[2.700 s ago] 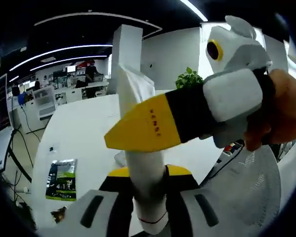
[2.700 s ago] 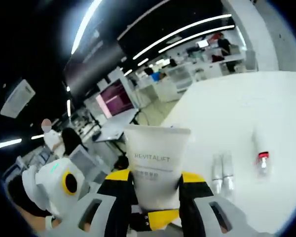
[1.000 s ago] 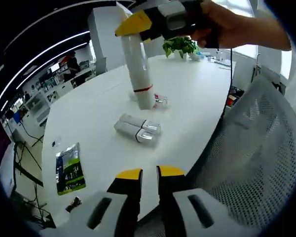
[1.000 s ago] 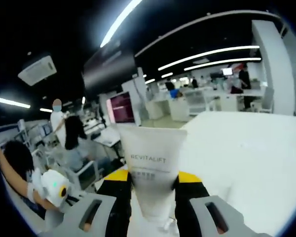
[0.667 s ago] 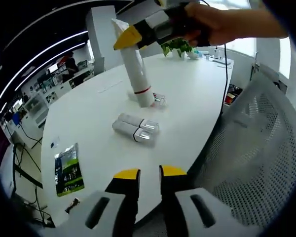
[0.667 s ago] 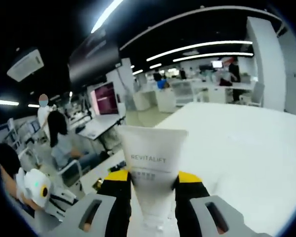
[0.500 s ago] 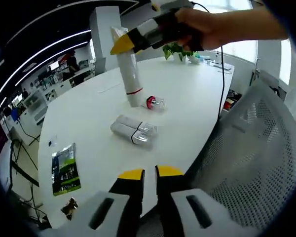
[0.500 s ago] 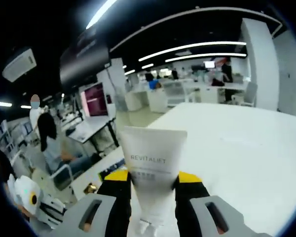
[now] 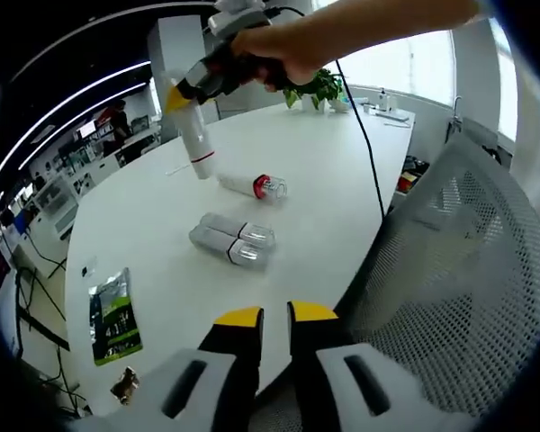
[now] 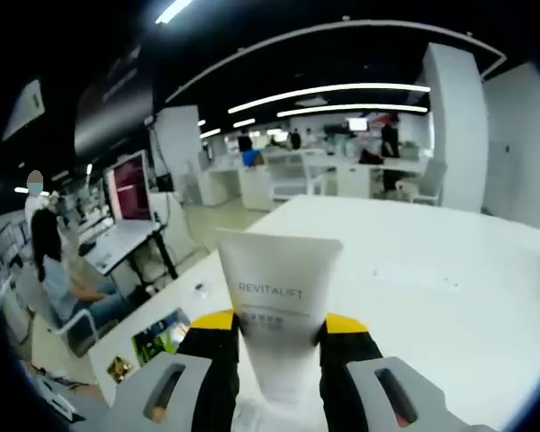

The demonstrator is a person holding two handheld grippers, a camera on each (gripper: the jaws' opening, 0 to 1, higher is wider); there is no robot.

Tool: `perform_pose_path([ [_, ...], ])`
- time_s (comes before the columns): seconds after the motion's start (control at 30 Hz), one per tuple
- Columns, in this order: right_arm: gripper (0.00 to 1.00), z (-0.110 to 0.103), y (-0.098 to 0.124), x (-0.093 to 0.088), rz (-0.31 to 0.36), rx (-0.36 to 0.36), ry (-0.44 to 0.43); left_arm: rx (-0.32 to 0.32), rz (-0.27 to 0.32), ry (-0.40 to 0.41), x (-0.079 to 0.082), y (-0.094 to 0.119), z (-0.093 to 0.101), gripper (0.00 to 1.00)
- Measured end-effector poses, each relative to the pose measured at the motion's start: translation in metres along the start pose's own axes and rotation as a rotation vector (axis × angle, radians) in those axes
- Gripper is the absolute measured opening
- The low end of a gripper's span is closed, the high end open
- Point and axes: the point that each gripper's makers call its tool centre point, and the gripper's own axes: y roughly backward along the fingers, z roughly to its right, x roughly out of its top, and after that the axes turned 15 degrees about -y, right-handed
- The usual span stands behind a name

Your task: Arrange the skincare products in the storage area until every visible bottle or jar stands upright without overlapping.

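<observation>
Right tool (image 10: 279, 346) is clamped on a white REVITALIFT tube (image 10: 279, 297), held cap-down over the white surface (image 9: 324, 180); in the left gripper view the tube's cap end sits at or just above the surface, contact can't be told. Left tool (image 9: 274, 319) is pressed together w/ nothing between, held back near the surface edge. Tube is judged light, soft-walled, squashy; best gripped low near the stiffer cap shoulder, not the crimp. Two clear-capped bottles (image 9: 229, 241) lie side by side, touching; a red-capped bottle (image 9: 252, 185) lies nearby, probably smooth and prone to roll.
</observation>
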Motion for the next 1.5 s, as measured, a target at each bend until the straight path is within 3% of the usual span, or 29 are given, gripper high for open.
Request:
perform_pose_path([
  [0.23,0.29,0.026,-0.032,0.008,-0.003,-0.049,0.033,-0.024,-0.060,0.006,-0.013,-0.002,0.004,0.05],
  [0.4,0.29,0.042,-0.053,0.006,-0.003,-0.094,0.058,-0.036,-0.054,0.014,-0.012,-0.001,0.006,0.02],
  [0.57,0.29,0.059,-0.064,0.003,0.000,-0.137,0.030,-0.041,-0.048,0.033,-0.012,-0.002,0.007,0.03],
  [0.7,0.29,0.067,-0.069,0.005,0.022,-0.157,0.008,-0.047,-0.063,0.020,-0.014,-0.002,0.008,0.02],
  [1.1,0.30,0.078,-0.083,-0.026,-0.026,-0.194,0.045,-0.042,-0.085,0.032,-0.019,-0.002,0.006,0.00],
  [1.13,0.30,0.077,-0.082,-0.018,0.026,-0.183,0.061,-0.044,-0.087,0.032,-0.020,-0.002,0.006,0.00],
  [1.3,0.31,0.083,-0.077,-0.021,0.042,-0.230,-0.021,-0.048,-0.100,0.030,-0.022,-0.002,0.007,0.00],
  [1.5,0.32,0.086,-0.077,-0.021,0.038,-0.235,-0.034,-0.045,-0.106,0.033,-0.024,-0.002,0.006,0.00],
])
